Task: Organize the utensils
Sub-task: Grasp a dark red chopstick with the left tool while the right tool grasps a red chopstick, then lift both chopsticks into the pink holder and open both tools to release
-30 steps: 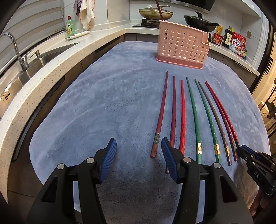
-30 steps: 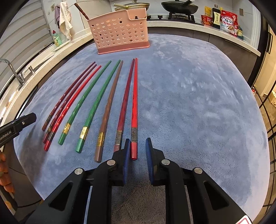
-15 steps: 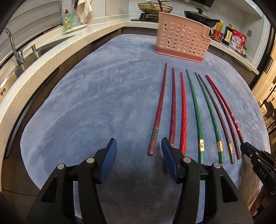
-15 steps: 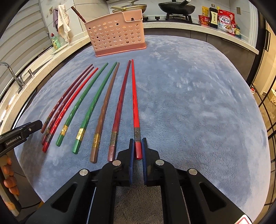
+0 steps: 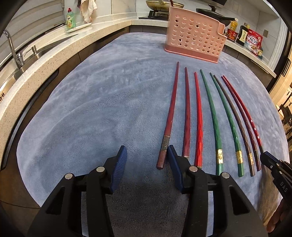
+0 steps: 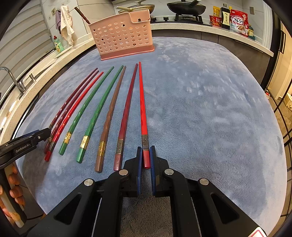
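Blue ribbed pads line both grippers, each angled steeply down toward a grey-blue plush mat (image 6: 209,102) that covers the counter. The right gripper (image 6: 146,156) sits low at the near end of the row of chopsticks, its black arms reaching in from the bottom of the right wrist view, and its jaws are clamped on the thick butt end of the bright red chopstick (image 6: 142,102), the pads pressing either side just below its metal band; that stick is the rightmost of the row and its thin tip points toward the pink perforated utensil holder (image 6: 122,34) standing upright at the far side of the mat. The left gripper (image 5: 147,160) hovers at the opposite end of the row with its jaws apart and closing, and only bare mat shows between them; the dark red chopstick (image 5: 170,116) lies just outside its right finger, its butt end nearly against that pad. Between the two grippers the other chopsticks lie side by side on the mat, roughly parallel and fanned slightly, among them two green chopsticks (image 6: 94,102) with gold bands and a brown chopstick (image 6: 111,113). One dark stick (image 6: 82,14) already stands tilted in the holder. Fingers of the person's hand (image 6: 16,184) show at the left edge of the right wrist view, wrapped around the left gripper's handle.
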`<move>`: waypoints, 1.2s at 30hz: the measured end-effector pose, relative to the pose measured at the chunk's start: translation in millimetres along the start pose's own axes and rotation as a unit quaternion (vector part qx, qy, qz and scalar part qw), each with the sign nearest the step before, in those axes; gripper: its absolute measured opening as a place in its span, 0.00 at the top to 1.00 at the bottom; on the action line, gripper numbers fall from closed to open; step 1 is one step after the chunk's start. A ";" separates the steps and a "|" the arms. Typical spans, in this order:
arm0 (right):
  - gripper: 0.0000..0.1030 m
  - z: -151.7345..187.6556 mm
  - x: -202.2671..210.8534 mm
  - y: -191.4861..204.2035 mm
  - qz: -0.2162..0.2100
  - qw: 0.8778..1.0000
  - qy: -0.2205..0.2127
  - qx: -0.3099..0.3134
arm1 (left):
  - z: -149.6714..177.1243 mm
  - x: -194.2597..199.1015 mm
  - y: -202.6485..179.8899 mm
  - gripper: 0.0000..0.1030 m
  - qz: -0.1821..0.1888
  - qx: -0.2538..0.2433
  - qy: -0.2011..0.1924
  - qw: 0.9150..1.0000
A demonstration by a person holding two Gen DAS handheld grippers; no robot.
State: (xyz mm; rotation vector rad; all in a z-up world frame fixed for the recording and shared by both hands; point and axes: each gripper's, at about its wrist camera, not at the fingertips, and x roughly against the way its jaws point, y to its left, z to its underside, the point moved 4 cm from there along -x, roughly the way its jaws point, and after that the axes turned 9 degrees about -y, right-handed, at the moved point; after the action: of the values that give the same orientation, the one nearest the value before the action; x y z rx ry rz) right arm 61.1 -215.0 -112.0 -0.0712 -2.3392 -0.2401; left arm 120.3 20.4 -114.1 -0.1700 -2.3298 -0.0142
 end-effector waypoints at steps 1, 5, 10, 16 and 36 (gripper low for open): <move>0.93 0.0 0.1 0.0 0.000 1.000 0.000 0.000 | -0.2 -0.4 -0.3 0.62 0.000 -0.001 0.000 1.000; 0.93 0.1 0.0 0.2 -0.001 1.000 0.000 -0.001 | -1.1 -1.4 -5.1 0.79 0.002 -0.012 -0.002 1.000; 0.93 0.0 0.7 -0.3 0.001 1.000 -0.001 0.001 | -1.4 0.1 -9.7 0.88 0.006 -0.017 0.000 1.000; 0.93 -5.0 11.2 -3.1 0.004 1.000 -0.013 -0.002 | -6.0 9.6 -6.2 0.89 0.013 -0.002 0.000 1.000; 0.93 -91.1 94.9 -11.0 -0.009 0.990 -0.140 -0.012 | -74.5 87.7 -5.2 0.92 0.034 0.019 -0.084 0.996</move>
State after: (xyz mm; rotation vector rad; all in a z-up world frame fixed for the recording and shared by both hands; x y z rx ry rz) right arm 56.8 -245.6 16.4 -0.1022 -2.6170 -0.2824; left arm 113.2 20.9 0.8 -0.2402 -2.4895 0.0809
